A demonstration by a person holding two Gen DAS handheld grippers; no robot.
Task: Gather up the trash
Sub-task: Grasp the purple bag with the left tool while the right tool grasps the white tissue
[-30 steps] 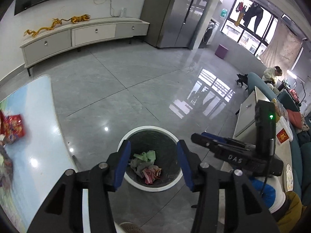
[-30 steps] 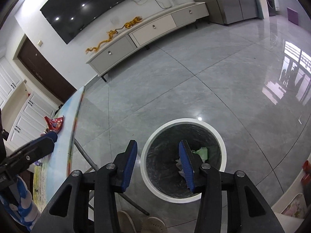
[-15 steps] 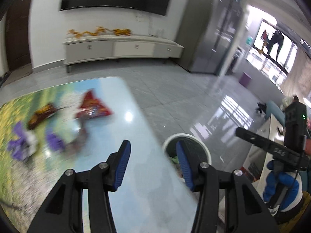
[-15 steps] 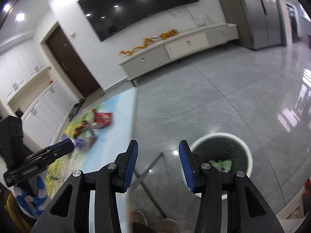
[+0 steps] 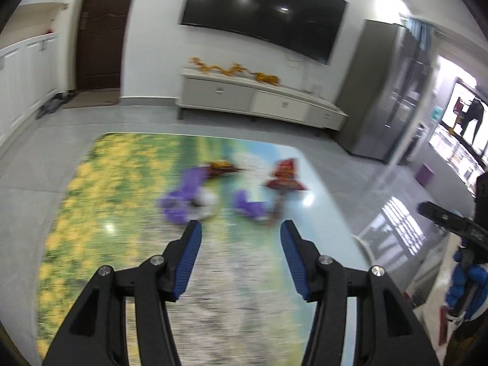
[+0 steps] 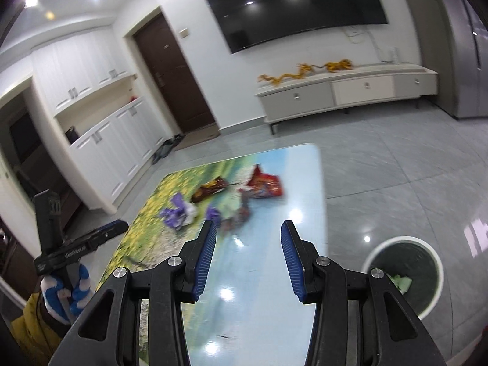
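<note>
Several wrappers lie on the flower-print table point(image 5: 100, 201) point(image 6: 274, 274): a red snack bag point(image 5: 286, 175) point(image 6: 263, 183), a dark brown wrapper point(image 5: 221, 166) point(image 6: 210, 187), purple wrappers point(image 5: 183, 201) point(image 6: 178, 213) and a smaller purple piece point(image 5: 248, 206) point(image 6: 213, 213). My left gripper point(image 5: 241, 238) is open and empty above the table, short of the wrappers. My right gripper point(image 6: 247, 238) is open and empty over the table's right part. The white-rimmed trash bin point(image 6: 402, 271) stands on the floor to the right, with green trash inside.
A low white TV cabinet point(image 5: 259, 100) point(image 6: 344, 91) and a wall TV point(image 6: 292, 6) stand behind. White cupboards point(image 6: 100, 140) and a brown door point(image 6: 170, 76) are at the left. A grey fridge point(image 5: 384, 91) is at the right. The floor is glossy grey tile.
Both grippers have swung left and up from above the trash bin to over the table. The wrappers are now in front of both. Both stay open and empty.
</note>
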